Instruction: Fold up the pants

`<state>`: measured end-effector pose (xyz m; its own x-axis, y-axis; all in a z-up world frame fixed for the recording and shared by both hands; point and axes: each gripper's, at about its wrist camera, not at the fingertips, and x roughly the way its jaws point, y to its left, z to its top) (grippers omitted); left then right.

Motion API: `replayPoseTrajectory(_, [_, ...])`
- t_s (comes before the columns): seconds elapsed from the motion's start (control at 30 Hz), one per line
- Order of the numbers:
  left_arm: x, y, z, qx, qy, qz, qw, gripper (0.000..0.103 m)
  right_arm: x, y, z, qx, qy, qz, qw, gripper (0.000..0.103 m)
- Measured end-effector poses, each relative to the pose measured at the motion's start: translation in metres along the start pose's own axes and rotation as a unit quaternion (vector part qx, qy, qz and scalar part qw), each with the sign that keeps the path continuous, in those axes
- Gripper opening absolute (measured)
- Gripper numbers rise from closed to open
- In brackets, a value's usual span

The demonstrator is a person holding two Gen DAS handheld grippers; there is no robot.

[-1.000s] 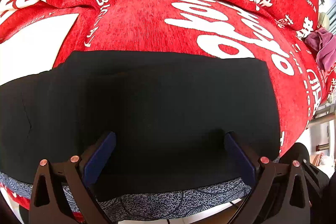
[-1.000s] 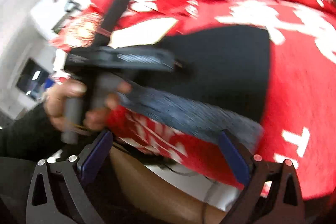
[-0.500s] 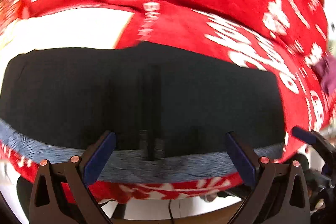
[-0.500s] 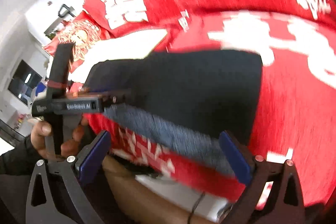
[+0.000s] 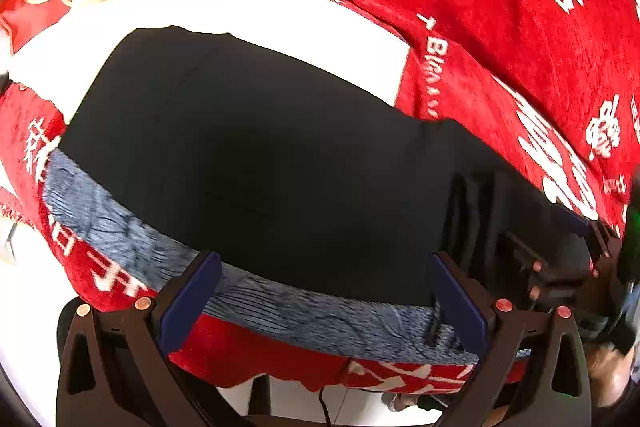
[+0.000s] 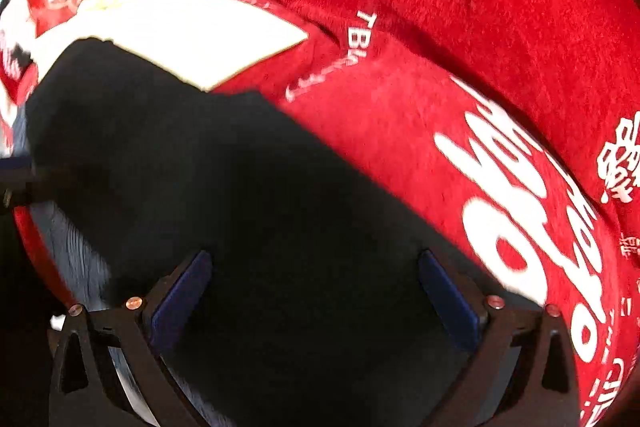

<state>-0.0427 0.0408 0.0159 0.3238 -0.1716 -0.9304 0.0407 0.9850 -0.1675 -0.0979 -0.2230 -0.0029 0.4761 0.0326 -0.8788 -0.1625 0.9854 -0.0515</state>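
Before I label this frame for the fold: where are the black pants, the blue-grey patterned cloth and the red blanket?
black pants (image 5: 260, 163), left wrist view, middle of the flat panel
blue-grey patterned cloth (image 5: 304, 307), left wrist view, strip along the pants' near edge
red blanket (image 6: 460, 39), right wrist view, plain red area

Bare red blanket (image 6: 460, 75) lies free from twelve to three o'clock of the right gripper (image 6: 314, 291). Black pants (image 5: 260, 155) fill the space between the spread fingers of the left gripper (image 5: 324, 291). The other gripper crowds its three o'clock side.
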Motion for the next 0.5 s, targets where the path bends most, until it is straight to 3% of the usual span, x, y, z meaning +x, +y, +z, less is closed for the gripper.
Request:
replayPoseTrajectory(0.07, [-0.007, 0.017, 0.002, -0.015, -0.007, -0.001, 0.9999, 0.103, 0.001, -0.003, 0.012, 0.029, 0.015, 0.014, 0.999, 0.103])
replayPoseTrajectory(0.13, [-0.011, 0.038, 0.005, -0.032, -0.015, 0.006, 0.9994, 0.103, -0.018, -0.003, 0.021, 0.058, -0.010, 0.060, 0.996, 0.103])
replayPoseTrajectory(0.23, [-0.006, 0.062, 0.010, -0.062, -0.012, 0.025, 0.9977, 0.103, -0.036, 0.023, 0.029, 0.025, -0.029, 0.125, 0.991, 0.103])
replayPoseTrajectory(0.33, [0.002, 0.074, 0.012, -0.085, -0.009, 0.033, 0.9958, 0.103, -0.028, 0.056, 0.033, -0.014, -0.011, 0.213, 0.977, 0.103])
replayPoseTrajectory(0.5, [-0.004, 0.084, 0.018, -0.072, -0.023, 0.025, 0.9968, 0.103, 0.017, 0.084, 0.029, -0.039, 0.050, 0.249, 0.966, 0.103])
